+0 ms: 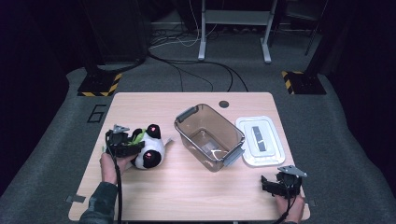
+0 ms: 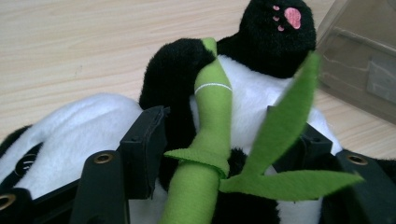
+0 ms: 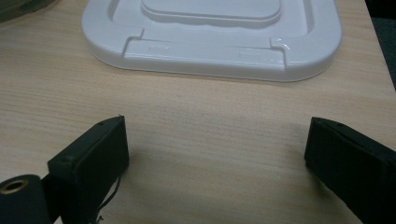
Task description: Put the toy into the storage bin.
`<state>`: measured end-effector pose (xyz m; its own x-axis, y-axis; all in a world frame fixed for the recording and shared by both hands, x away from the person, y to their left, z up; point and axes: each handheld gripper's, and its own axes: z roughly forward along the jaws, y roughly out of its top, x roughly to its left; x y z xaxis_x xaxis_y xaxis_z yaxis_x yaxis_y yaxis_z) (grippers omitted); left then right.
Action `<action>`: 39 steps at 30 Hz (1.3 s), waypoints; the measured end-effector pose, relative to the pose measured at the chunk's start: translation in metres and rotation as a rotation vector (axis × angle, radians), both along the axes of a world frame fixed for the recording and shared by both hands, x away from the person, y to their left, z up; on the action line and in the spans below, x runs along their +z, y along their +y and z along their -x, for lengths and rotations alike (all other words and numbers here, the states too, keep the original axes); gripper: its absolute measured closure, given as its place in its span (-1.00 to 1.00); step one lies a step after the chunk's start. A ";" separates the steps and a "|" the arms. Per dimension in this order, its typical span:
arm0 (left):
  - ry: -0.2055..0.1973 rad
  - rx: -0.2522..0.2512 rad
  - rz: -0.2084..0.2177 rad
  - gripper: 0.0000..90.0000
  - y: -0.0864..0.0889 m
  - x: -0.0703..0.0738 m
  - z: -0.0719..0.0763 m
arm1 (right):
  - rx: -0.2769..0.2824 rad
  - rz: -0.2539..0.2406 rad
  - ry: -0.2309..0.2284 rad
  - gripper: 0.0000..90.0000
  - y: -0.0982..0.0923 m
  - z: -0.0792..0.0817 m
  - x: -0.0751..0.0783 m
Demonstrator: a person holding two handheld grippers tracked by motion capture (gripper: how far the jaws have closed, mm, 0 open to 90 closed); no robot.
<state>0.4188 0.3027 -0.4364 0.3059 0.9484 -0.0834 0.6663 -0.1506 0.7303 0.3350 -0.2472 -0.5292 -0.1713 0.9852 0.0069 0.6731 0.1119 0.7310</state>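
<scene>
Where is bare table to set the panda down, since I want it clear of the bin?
Free: the wide strip of the light wooden table along the near edge, between the two hands, and the far left corner. Crowded: the middle right, where the clear plastic bin and flat white lid sit close together.

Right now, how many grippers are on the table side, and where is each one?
2. The left gripper is at the table's left, jaws around the panda. The right gripper is at the near right corner, just before the white lid.
</scene>
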 end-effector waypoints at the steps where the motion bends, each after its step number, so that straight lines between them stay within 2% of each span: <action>1: 0.014 -0.003 -0.001 -0.09 0.001 -0.001 0.001 | -0.001 0.000 -0.001 -0.87 0.000 0.000 0.000; 3: 0.016 -0.003 0.004 -0.01 0.001 -0.003 0.002 | -0.002 0.000 -0.001 -0.86 0.000 0.000 0.000; 6: 0.011 -0.010 0.015 0.20 0.001 -0.004 0.005 | -0.004 -0.001 -0.002 -0.85 0.000 0.000 0.000; 9: -0.021 -0.025 0.004 0.37 0.000 -0.006 0.010 | -0.005 -0.001 -0.003 -0.85 0.000 0.000 0.000; 14: -0.037 -0.044 0.003 0.50 0.001 -0.005 0.015 | -0.006 -0.002 -0.004 -0.84 0.000 0.000 0.000; 16: -0.047 -0.073 0.014 0.53 0.004 -0.003 0.019 | -0.006 -0.003 -0.004 -0.83 0.000 0.000 0.000; 18: -0.047 -0.082 0.021 0.54 0.005 -0.003 0.021 | -0.006 -0.003 -0.004 -0.83 0.000 0.000 0.000; 21: -0.039 -0.137 0.045 0.56 0.012 0.001 0.028 | -0.006 -0.003 -0.004 -0.83 0.000 0.001 0.000; 24: -0.012 -0.193 0.064 0.56 0.017 0.003 0.033 | -0.006 -0.003 -0.004 -0.82 0.000 0.001 0.000; 27: 0.014 -0.226 0.074 0.55 0.021 0.005 0.037 | -0.007 -0.003 -0.005 -0.82 0.000 0.001 0.000; 30: 0.018 -0.226 0.073 0.45 0.021 0.005 0.038 | -0.007 -0.003 -0.005 -0.82 0.000 0.000 0.000; 31: 0.007 -0.202 0.079 0.35 0.018 0.006 0.038 | -0.007 -0.003 -0.005 -0.82 0.000 0.000 0.000; 32: 0.007 -0.202 0.079 0.20 0.018 0.006 0.038 | -0.007 -0.003 -0.005 -0.82 0.000 0.000 0.000; 33: -0.003 -0.170 0.059 0.08 0.014 0.010 0.035 | -0.007 -0.003 -0.005 -0.82 0.000 0.000 0.000; 34: -0.012 -0.151 0.057 0.01 0.010 0.011 0.033 | -0.007 -0.002 -0.005 -0.82 0.000 0.000 0.000; 36: -0.020 -0.138 0.042 -0.06 0.007 0.013 0.031 | -0.007 -0.003 -0.005 -0.82 0.000 0.000 0.000; 37: -0.019 -0.123 0.010 -0.07 0.002 0.013 0.025 | -0.008 -0.003 -0.005 -0.82 0.000 0.001 0.000; 38: -0.019 -0.123 0.010 -0.07 0.002 0.013 0.025 | -0.008 -0.003 -0.005 -0.82 0.000 0.001 0.000; 39: -0.016 -0.087 -0.001 -0.07 -0.002 0.010 0.018 | -0.008 -0.003 -0.005 -0.82 0.000 0.001 0.000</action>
